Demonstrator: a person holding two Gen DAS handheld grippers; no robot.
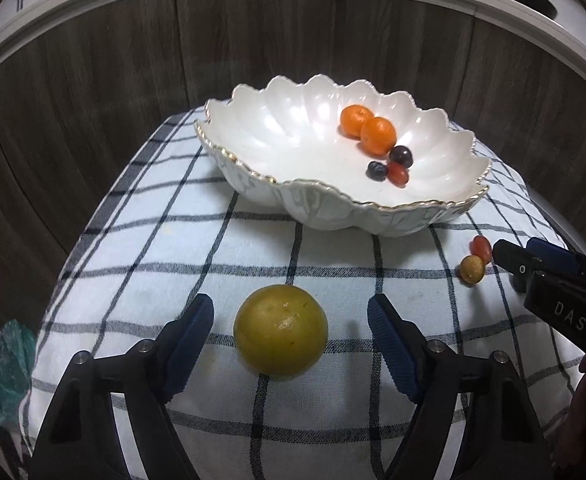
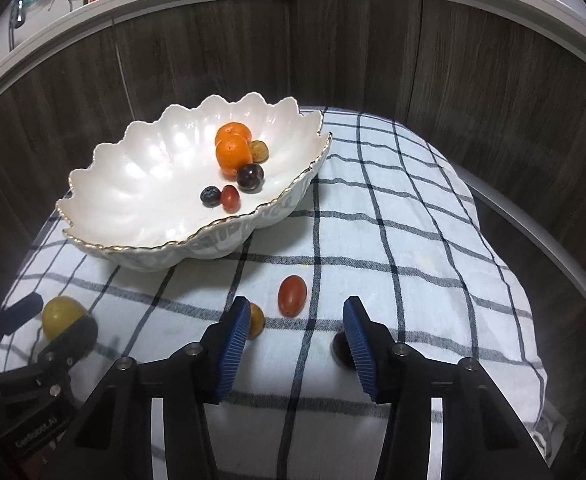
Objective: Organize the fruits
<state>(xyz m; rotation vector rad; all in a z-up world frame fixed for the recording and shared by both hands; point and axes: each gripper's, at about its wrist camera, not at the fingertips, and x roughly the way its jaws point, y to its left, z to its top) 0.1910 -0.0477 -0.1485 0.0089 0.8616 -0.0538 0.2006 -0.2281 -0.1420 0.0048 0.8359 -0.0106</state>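
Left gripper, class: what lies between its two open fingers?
In the left wrist view, the large yellow-green fruit sits on the checked cloth between the left gripper's open fingers, untouched by either.

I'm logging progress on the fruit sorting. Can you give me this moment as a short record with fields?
bowl: two oranges, dark grape, blueberry, red tomato, small brown fruit
cloth: large yellow-green fruit, small yellow fruit, red tomato, dark fruit
left gripper: open, straddling large fruit
right gripper: open, empty
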